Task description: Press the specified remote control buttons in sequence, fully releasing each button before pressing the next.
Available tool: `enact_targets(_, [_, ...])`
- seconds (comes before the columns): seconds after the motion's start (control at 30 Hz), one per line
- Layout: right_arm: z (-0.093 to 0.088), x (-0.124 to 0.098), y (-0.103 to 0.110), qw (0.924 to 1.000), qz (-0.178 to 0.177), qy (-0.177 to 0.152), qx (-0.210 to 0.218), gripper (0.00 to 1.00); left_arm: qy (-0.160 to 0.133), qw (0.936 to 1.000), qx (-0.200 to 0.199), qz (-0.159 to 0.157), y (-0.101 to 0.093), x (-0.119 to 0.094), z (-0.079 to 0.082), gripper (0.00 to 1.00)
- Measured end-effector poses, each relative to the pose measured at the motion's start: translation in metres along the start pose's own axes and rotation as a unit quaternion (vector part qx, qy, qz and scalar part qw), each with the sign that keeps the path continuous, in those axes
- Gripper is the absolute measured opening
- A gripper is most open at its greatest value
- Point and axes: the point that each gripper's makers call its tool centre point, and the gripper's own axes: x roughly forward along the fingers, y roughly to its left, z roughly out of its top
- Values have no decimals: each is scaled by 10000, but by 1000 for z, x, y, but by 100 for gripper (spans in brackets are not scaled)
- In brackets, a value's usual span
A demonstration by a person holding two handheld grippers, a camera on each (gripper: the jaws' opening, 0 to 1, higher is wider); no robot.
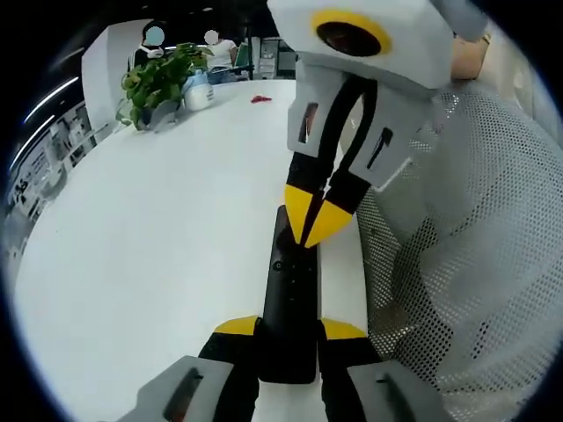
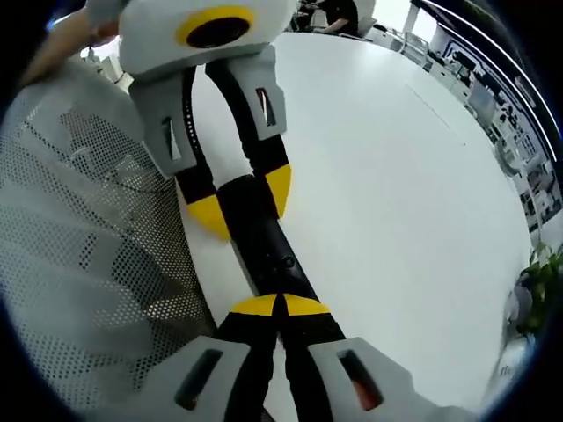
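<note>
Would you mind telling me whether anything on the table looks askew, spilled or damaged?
Nothing stands out. The black remote control sits held in the left gripper, the right gripper closed with its tips on it, on a clean white table.

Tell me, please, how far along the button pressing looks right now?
Done: the left gripper clamps the black remote control over the white table. In hand: the right gripper, tips together, touches its button face. Remaining presses can't be judged.

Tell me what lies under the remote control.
Under the remote control is the white table, near its edge. The left tongs grip its near end, hiding the spot beneath; right tongs rest shut on top.
</note>
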Motion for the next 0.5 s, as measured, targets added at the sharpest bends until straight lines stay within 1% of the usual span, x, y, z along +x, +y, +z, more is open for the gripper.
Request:
enact_targets(0.07, [0, -1, 0, 10000, 25, -11, -6, 0, 0, 10000, 2, -1, 0, 0, 0, 25])
enact_targets(0.13, [-2, -2, 6, 9997, 200, 13, 121, 0, -4, 10000, -5, -4, 0, 0, 0, 25])
enact_targets(0.2, [-4, -1, 3, 9999, 133, -8, 83, 0, -2, 10000, 0, -4, 0, 0, 1, 25])
enact_targets(0.4, [-2, -1, -1, 9994, 183, -82, 274, 0, -8, 10000, -4, -5, 0, 0, 0, 25])
enact_targets(0.5, [-2, -1, 0, 9994, 188, -109, 273, 0, -9, 10000, -7, -8, 0, 0, 0, 25])
